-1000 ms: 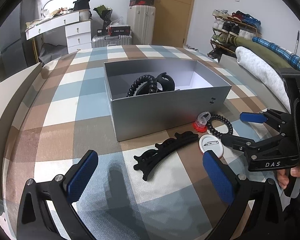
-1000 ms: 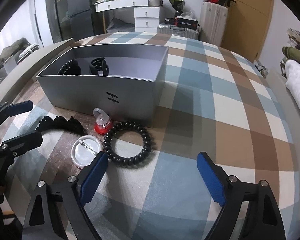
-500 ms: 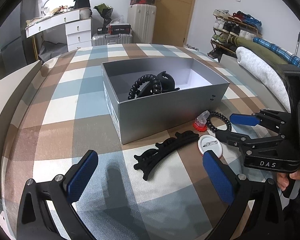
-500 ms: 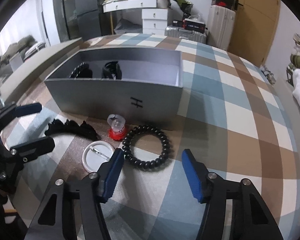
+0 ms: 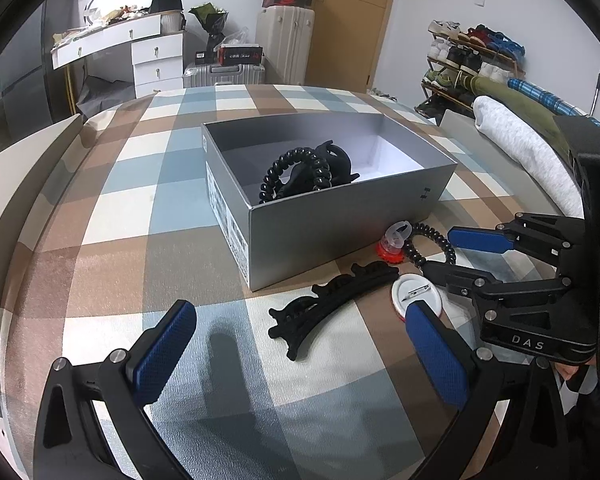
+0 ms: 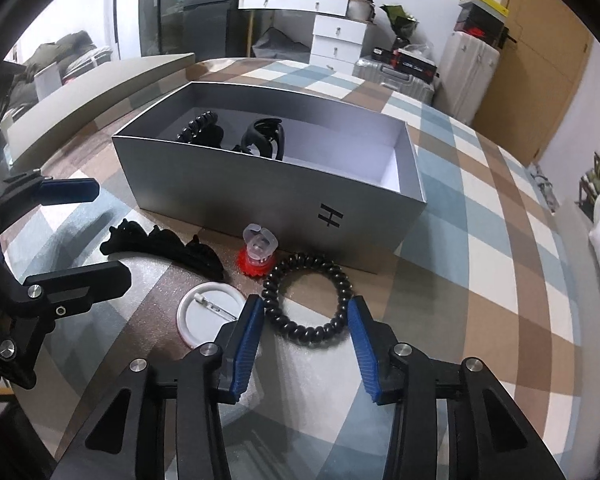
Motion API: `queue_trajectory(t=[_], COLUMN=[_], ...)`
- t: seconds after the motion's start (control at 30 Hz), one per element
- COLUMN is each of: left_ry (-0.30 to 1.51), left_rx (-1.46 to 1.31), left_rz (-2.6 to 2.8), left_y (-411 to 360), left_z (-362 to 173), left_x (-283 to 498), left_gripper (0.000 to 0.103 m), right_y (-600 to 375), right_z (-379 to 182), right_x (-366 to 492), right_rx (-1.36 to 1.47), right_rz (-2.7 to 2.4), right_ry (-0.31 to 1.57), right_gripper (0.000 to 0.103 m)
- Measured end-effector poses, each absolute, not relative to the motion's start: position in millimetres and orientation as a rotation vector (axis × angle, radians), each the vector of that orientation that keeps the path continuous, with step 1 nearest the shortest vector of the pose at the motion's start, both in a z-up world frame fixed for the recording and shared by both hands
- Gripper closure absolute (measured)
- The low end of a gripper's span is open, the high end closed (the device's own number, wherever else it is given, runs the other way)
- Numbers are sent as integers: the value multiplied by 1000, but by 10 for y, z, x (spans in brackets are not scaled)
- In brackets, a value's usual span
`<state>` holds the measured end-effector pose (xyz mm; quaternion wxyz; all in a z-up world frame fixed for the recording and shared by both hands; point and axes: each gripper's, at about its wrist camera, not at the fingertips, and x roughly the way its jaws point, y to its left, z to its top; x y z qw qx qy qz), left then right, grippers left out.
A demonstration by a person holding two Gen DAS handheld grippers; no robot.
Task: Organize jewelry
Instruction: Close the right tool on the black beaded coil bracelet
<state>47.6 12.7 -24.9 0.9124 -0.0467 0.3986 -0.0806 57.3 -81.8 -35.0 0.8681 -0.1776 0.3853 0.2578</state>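
On the checked table, a black coil hair tie [image 6: 306, 334] lies in front of the grey box [image 6: 260, 200]. My right gripper [image 6: 306, 308] is down over the tie with its jaws closing; the blue pads [image 6: 248, 340] flank the ring's near half without visibly squeezing it. Beside the tie are a white pin badge [image 6: 208, 312], a red and clear piece [image 6: 258, 254] and a long black hair clip [image 6: 160, 244]. My left gripper [image 5: 300, 354] hovers wide open, empty, in front of the long clip [image 5: 332, 300]. Inside the box lie another coil tie [image 5: 296, 172] and a claw clip [image 5: 336, 156].
The box's right half [image 6: 352, 160] shows a bare white floor. A rolled white blanket [image 5: 520, 152] lies off the table's right edge, and a pale board [image 6: 112, 88] runs along its left edge. The room behind holds suitcases, drawers and a shoe rack.
The right gripper's jaws have narrowed from wide open to the width of the coil tie, and it has moved in over the tie. The left gripper has stayed put.
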Motion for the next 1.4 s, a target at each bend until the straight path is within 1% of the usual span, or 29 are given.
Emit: queue_trajectory(t=[0.03,0.13,0.23,0.37,0.4,0.43,0.47,0.6,0.63,0.7,0.8,0.83,0.93,1.07,1.4], left_ry=[822,822,822,823,822,823,823,827,828,829,830,828,829,830,863], left_rx=[-97,-97,-98,-96,-97,-98,-98,-108,-111,-114,-113,-112,-113,-114,-118], left_rz=[-166,-167,-166,-166,-166,-166,-166,-168,-168,-168,-168,-168,-168,-168,-139], left_y=[128,129,128,130,130,129,128,130,131,135,133,135,136,136,147], left_z=[-251,-252,-249,-248,-247,-249,-248,-252,-251,-248,-248,-248,-249,-249,-282], left_x=[474,476,474,471,468,475,476,469,467,471,466,470,472,468,518], left_gripper=[1,1,1,1,1,1,1,1,1,1,1,1,1,1,1], right_y=[-828,-874,-910,-943,-934,-921,-892,-737,-710,-667,-648,-656,-697,-804,-1233], right_z=[-350,-336,-338,-298,-285,-278,-276,-310,-326,-346,-353,-355,-356,-346,-103], right_x=[580,561,530,498,512,522,538,554,561,583,621,644,678,599,316], right_rx=[-367,-356,-366,-366,-364,-367,-375,-433,-448,-459,-444,-428,-388,-336,-62], right_rz=[543,550,564,566,570,573,578,610,613,618,647,663,685,677,725], right_ry=[808,813,830,799,797,797,800,806,808,819,836,849,857,823,699], right_gripper=[63,64,57,58,60,66,69,79,84,85,91,94,95,95,95])
